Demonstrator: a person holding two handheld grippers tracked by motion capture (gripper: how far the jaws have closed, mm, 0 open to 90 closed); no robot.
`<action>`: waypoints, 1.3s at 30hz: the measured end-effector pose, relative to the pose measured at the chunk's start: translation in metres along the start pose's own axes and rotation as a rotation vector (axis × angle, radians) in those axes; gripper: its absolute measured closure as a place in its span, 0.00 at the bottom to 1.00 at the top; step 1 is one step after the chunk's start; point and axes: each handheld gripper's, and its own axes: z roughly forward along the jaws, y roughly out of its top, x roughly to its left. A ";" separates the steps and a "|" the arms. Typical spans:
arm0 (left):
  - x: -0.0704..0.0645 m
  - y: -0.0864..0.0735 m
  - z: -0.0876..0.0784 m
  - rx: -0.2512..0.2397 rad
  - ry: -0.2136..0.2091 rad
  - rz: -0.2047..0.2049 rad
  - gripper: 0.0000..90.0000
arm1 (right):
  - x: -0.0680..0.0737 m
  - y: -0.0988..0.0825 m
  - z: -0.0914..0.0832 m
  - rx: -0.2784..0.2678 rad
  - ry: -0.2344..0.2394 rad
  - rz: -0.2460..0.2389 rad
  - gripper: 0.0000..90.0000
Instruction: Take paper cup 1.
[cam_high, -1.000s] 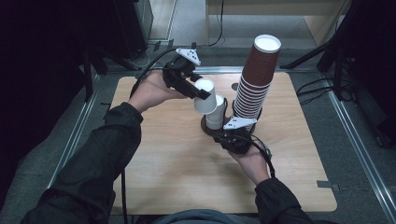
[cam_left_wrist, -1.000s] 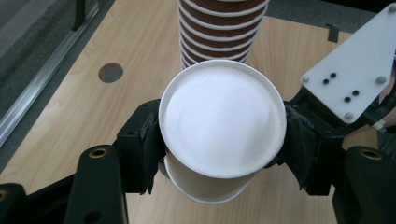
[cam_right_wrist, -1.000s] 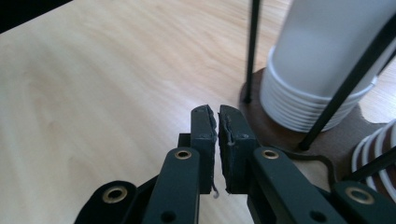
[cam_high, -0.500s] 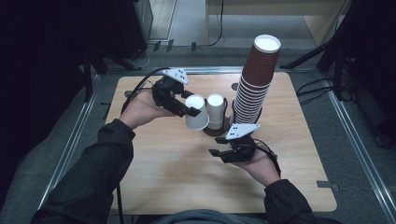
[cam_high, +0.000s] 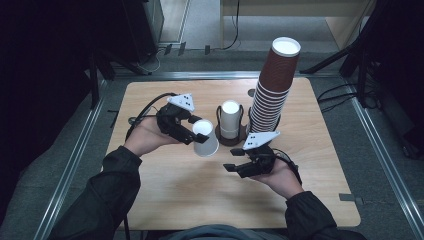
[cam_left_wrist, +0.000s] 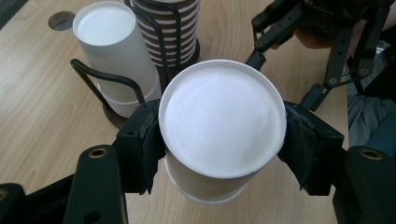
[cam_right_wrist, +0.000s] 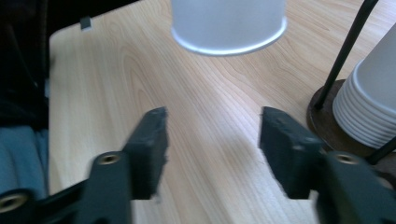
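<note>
Left gripper (cam_high: 192, 131): clamped on an upside-down white cup (cam_high: 205, 138), held just left of the wire holder (cam_high: 230, 137).
Right gripper (cam_high: 231, 167): jaws had just been opening, nothing between them.
Open room: bare table (cam_high: 150, 200) lay in front of and left of the cup.
Obstacles: white cup stack (cam_high: 230, 119) in the holder and tall brown cup stack (cam_high: 272, 85) stood close on the right.
Edges: table's near edge was well away.

Overhead and close tongs cameras share the white cup (cam_high: 205, 138).
</note>
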 end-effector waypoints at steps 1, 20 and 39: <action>-0.001 -0.005 0.002 -0.002 -0.004 -0.011 0.39 | 0.000 0.000 0.001 0.007 0.006 -0.007 0.36; -0.022 -0.025 0.026 -0.003 -0.086 0.024 0.39 | -0.001 0.001 0.008 -0.013 0.115 -0.002 0.20; -0.045 -0.018 0.051 0.021 -0.152 0.110 0.39 | 0.006 0.003 0.028 0.015 0.196 0.000 0.18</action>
